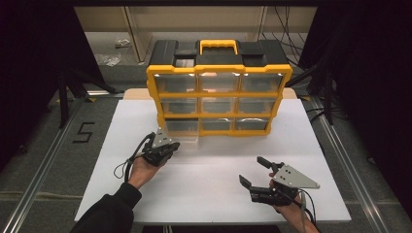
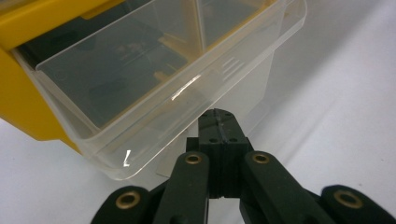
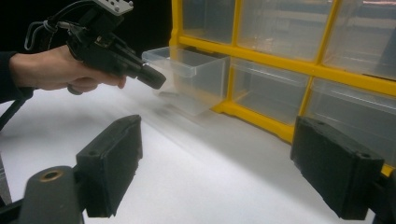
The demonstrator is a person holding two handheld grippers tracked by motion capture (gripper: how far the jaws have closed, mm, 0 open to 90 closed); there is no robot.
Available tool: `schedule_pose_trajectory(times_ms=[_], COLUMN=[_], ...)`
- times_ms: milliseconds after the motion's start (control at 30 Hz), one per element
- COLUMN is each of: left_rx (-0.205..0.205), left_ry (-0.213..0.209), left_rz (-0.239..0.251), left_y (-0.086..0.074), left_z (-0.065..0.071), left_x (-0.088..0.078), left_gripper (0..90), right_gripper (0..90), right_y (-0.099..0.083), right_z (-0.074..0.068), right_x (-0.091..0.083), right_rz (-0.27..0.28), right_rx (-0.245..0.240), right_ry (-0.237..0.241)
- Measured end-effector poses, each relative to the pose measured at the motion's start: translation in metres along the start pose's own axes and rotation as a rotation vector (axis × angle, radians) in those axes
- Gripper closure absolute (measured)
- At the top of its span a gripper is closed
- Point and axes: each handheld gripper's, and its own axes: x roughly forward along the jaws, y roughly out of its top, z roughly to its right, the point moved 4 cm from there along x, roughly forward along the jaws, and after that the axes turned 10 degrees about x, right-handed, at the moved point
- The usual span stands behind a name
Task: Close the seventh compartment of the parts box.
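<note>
Where tape marks floor (image 1: pixel 39 145), "5" (image 1: pixel 83 132) reads, left of table (image 1: pixel 214 194)

Left gripper (image 1: pixel 170 145): black body, grey three-cornered plate on top, black cable looping off rear. Jaw links black with brass-coloured pivot pins; pad blocks carry small round screw holes. Left hand (image 1: pixel 142 170) bare, black sleeve (image 1: pixel 114 211) at wrist. Right gripper (image 1: pixel 253 171): black body, grey three-cornered plate with small dark holes, cable trailing back. Pads (image 3: pixel 112 161) thick, rectangular, matt black; brass-coloured pin at link.
</note>
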Motion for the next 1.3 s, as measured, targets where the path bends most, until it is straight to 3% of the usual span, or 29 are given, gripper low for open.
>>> schedule_pose_trajectory(times_ms=[1300], left_rx=[0.013], left_ry=[0.032], left_rz=[0.028], left_y=[0.003], left_z=[-0.0054], left_x=[0.0086], left_gripper=[89.5], right_gripper=[17.8], right_y=[-0.0005], right_z=[0.0002], right_x=[0.0009], right_rz=[-0.006], right_rx=[-0.002], right_ry=[0.002])
